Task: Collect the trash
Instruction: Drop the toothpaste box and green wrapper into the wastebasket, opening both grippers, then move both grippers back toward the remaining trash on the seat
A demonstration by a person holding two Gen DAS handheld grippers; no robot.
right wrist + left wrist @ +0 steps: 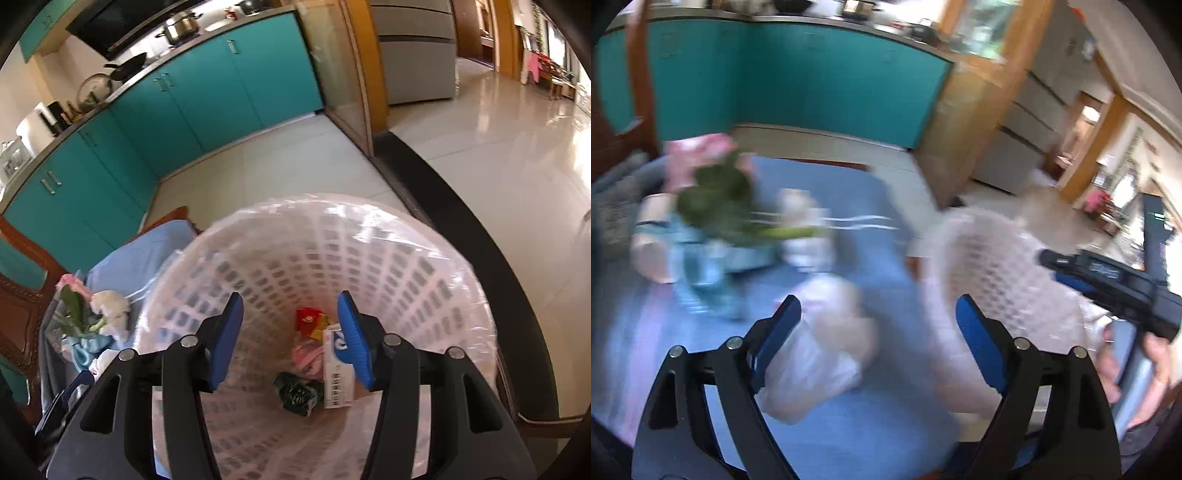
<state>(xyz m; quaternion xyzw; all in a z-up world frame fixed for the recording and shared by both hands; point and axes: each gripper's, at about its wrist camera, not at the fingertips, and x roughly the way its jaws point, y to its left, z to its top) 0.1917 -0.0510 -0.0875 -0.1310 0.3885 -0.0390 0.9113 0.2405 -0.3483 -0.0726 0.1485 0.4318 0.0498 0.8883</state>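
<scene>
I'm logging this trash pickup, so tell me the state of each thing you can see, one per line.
left hand-held gripper: open, holding nothing.
right hand-held gripper: open, over the basket mouth.
white basket: lined with clear plastic, trash at its bottom.
white plastic bag: crumpled, lying on the blue cloth.
white carton: inside the basket.

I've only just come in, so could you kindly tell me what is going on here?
A person is clearing trash off a table with blue cloth using two handheld tongs. The right tongs hang open over a white basket that already holds wrappers and a carton. The left tongs are open above a crumpled plastic bag on the table.
</scene>
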